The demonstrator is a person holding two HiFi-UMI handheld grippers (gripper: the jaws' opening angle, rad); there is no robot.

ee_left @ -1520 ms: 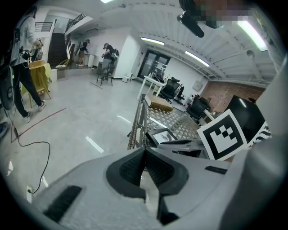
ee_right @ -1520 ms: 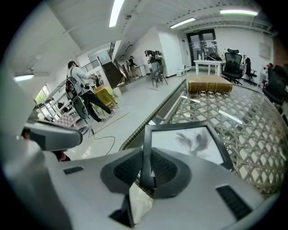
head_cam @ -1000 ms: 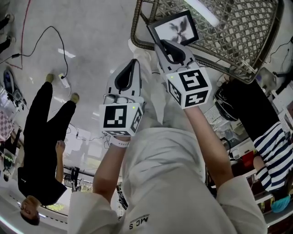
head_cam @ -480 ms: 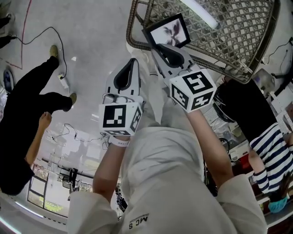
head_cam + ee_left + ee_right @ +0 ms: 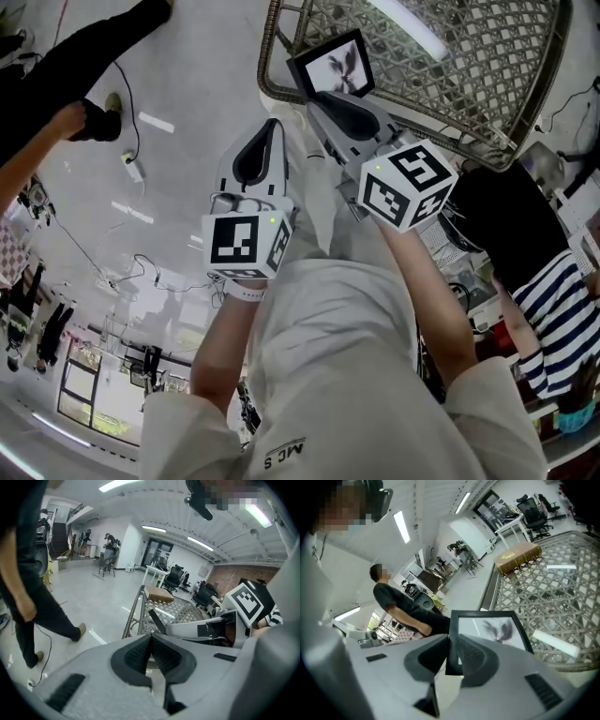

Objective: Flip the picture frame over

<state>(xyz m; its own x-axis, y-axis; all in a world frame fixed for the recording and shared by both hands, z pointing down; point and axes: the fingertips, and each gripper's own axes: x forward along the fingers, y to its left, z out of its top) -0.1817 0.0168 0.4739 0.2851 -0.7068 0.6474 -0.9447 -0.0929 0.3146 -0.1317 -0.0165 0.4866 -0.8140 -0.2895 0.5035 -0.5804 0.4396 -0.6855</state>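
Note:
The picture frame [image 5: 330,64] is black-edged with a grey feathery print. It is held up over the near corner of the lattice-topped table [image 5: 469,84]. My right gripper [image 5: 323,94] is shut on the frame's left edge, with the print facing me in the right gripper view [image 5: 492,629]. My left gripper [image 5: 272,131] hangs lower left of it, shut with nothing between its jaws. In the left gripper view the frame [image 5: 157,622] shows edge-on beyond the closed jaws, with the right gripper [image 5: 197,630] behind it.
A brown box [image 5: 516,555] lies on the far part of the table. A person in black [image 5: 56,75] moves at the upper left, near a floor cable [image 5: 122,112]. A striped sleeve [image 5: 562,319] is at the right. Office chairs and desks stand far off.
My right gripper has swung the frame a little left and turned it, its marker cube drifting right. The left gripper has stayed put. The person in black has moved up toward the left corner.

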